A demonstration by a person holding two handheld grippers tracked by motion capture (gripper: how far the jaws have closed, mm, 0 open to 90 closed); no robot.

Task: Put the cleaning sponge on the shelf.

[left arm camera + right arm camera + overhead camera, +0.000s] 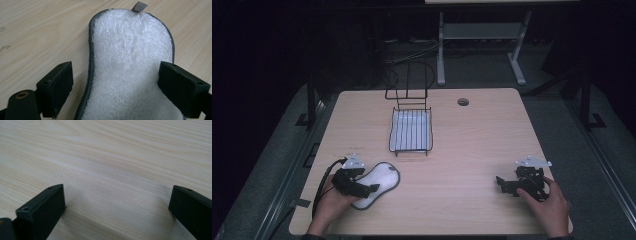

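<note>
High view | left gripper (371,188) wide, straddling white terry grey-edged pad (130,65), ungrasped | right gripper (499,183) wide, empty | black wire rack (410,131) unfilled

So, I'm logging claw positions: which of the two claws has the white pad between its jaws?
The left claw: its open jaws straddle the white pad, while the right claw stands open over bare table.

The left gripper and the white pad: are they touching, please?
Cannot tell: in the left gripper view, the left gripper straddles the white pad, jaws open; no contact or gap shows plainly.
</note>
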